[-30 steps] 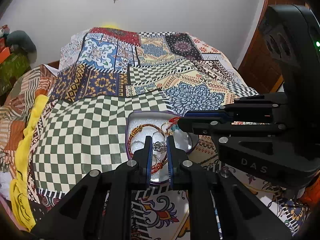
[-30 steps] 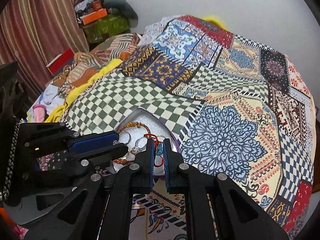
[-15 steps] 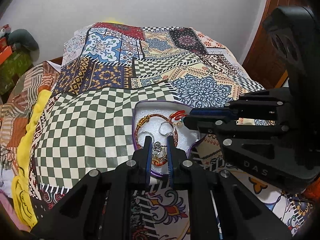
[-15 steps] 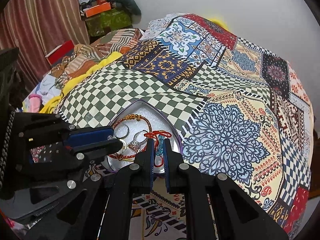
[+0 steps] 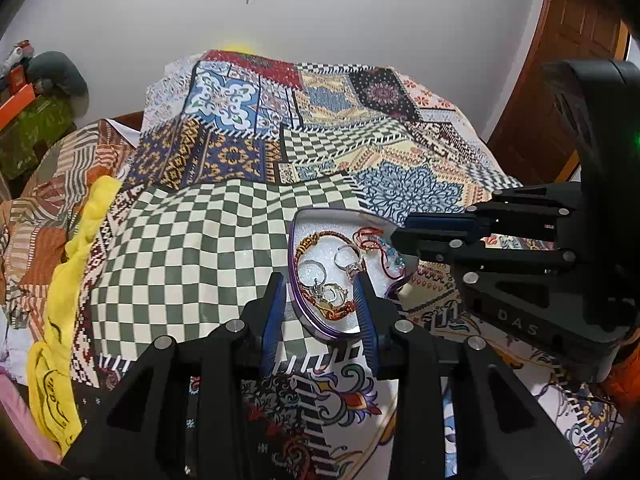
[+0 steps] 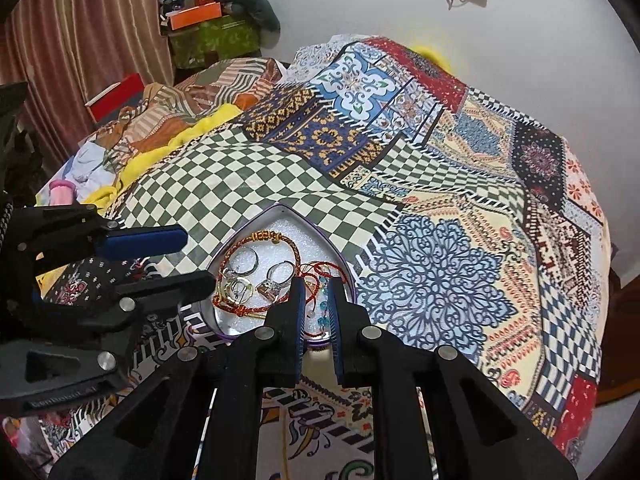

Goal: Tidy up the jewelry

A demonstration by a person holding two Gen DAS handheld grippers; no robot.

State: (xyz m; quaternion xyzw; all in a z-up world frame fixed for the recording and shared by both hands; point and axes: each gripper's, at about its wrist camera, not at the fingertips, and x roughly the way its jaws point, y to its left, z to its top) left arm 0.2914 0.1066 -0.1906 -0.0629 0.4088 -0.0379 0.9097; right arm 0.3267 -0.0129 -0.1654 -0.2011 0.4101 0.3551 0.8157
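A heart-shaped purple-rimmed tin [image 5: 294, 258] [image 6: 280, 209] lies on the patchwork bed cover. It holds a braided gold bracelet [image 5: 320, 236] [image 6: 276, 237], silver rings [image 5: 308, 270] [image 6: 246, 260], a red thread bracelet with blue beads [image 5: 380, 246] [image 6: 320, 276] and other small pieces. My left gripper [image 5: 320, 284] is open and empty, its fingers straddling the tin's near point. My right gripper [image 6: 317, 290] is open by a narrow gap over the red thread bracelet, holding nothing; it also shows in the left wrist view [image 5: 400, 236].
The patchwork bed cover [image 5: 304, 128] [image 6: 440, 208] spreads ahead to a white wall. A yellow cloth [image 5: 76, 248] and striped bedding [image 5: 44, 184] lie at the left. Boxes and clutter [image 6: 208, 28] stand by a curtain. A wooden door [image 5: 560, 80] is at the right.
My left gripper has opened from a narrow gap around a ring to a wide gap, leaving the ring in the tin. Both grippers pulled back slightly from the tin.
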